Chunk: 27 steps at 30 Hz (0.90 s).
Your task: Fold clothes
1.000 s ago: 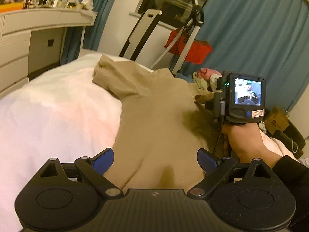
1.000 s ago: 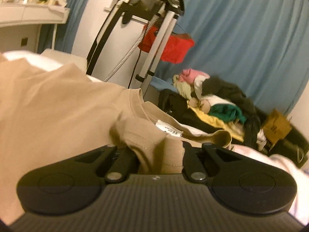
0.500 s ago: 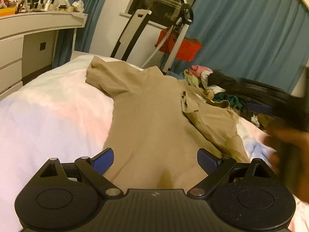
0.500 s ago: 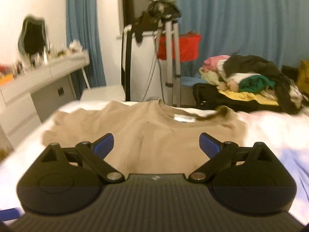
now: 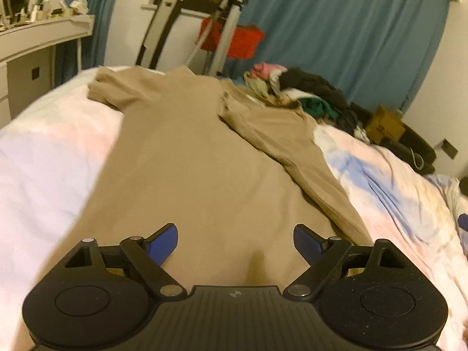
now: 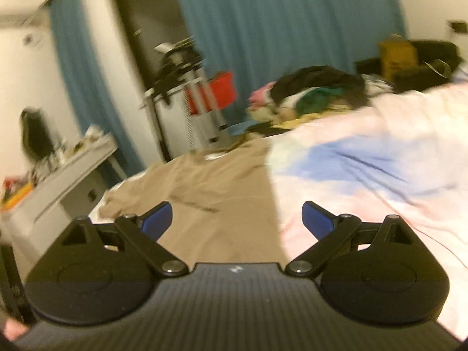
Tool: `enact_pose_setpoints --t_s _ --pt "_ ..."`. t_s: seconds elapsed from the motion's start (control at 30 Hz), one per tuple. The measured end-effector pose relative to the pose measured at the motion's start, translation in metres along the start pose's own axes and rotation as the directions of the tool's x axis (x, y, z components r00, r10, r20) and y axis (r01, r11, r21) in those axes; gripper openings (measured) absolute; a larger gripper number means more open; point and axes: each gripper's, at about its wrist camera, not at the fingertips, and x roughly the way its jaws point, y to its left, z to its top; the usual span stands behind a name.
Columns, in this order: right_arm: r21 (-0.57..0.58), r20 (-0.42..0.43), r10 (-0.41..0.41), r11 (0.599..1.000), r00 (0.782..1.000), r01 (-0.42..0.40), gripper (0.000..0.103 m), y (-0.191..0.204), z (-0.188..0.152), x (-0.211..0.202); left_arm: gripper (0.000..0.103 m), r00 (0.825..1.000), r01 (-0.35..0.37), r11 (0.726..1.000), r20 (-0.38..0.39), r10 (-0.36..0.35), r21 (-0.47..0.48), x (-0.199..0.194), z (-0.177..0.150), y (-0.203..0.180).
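Fingers [image 5: 163, 241] of the left gripper [image 5: 235, 241] are closing over the tan shirt [image 5: 190, 158], nothing gripped; the right gripper [image 6: 237, 219] stands wide apart, empty. One shirt side lies folded inward on the bed [image 5: 389, 181].

Blue curtains [image 5: 336, 38], white desk [image 5: 35, 41], perhaps a mirror [image 6: 36, 134].

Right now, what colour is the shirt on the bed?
Tan shirt, plain; clearest in the left wrist view.

Dim, warm yellowish indoor light; no source visible. Fisheye distortion bends both views' edges. Right wrist view heavily motion-blurred; left wrist view mildly soft, corners vignetted dark.
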Motion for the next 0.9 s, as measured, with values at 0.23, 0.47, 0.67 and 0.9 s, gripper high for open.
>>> enact_pose_setpoints --t_s 0.23,0.47,0.67,0.9 --pt "0.181 0.119 0.008 0.983 0.993 -0.030 0.097 -0.061 0.016 -0.024 0.072 0.973 0.183 0.975 -0.119 -0.198 -0.123 0.009 -0.025 -0.040" --pt "0.323 0.108 -0.020 0.946 0.994 -0.016 0.097 -0.101 0.011 -0.015 0.063 0.917 0.309 0.947 -0.237 -0.322 -0.093 0.031 -0.052 -0.117" --pt "0.373 0.060 -0.022 0.928 0.998 -0.002 0.097 -0.111 0.002 -0.002 0.052 0.939 0.268 0.962 -0.212 -0.271 -0.042 0.064 -0.070 -0.154" --pt "0.406 0.034 -0.015 0.914 0.999 0.000 0.097 -0.116 -0.002 0.003 0.005 0.934 0.272 0.958 -0.214 -0.285 -0.092 0.063 -0.057 -0.139"
